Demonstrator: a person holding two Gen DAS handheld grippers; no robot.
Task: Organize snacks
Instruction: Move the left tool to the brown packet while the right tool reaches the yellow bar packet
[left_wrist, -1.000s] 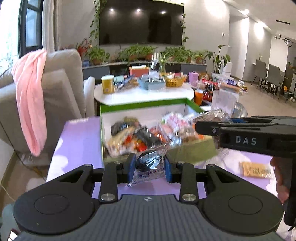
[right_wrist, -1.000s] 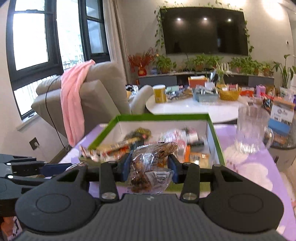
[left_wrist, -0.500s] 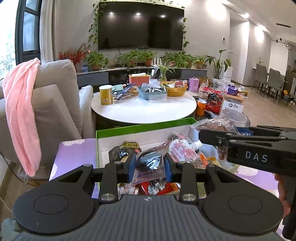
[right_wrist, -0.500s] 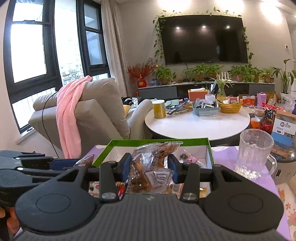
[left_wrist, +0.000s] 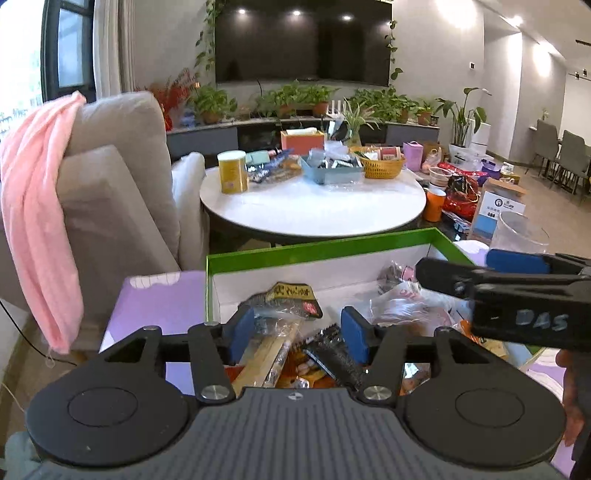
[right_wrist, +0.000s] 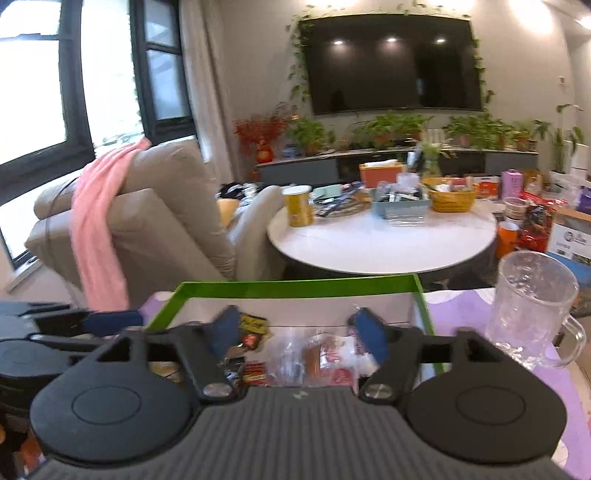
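- Snacks (left_wrist: 295, 332): mixed wrapped packets piled inside the green-rimmed box (left_wrist: 317, 251), which sits on a purple tablecloth (left_wrist: 162, 299).
- Left gripper (left_wrist: 297, 334): level above the box's near edge, fingers spread wide, nothing between them.
- Right gripper (right_wrist: 295, 332): also over the box, fingers wide apart and empty; it reaches in from the right in the left wrist view.
- Glass mug (right_wrist: 532, 306): upright on the cloth, just right of the box.
- Round white table (left_wrist: 314, 206): beyond the box.
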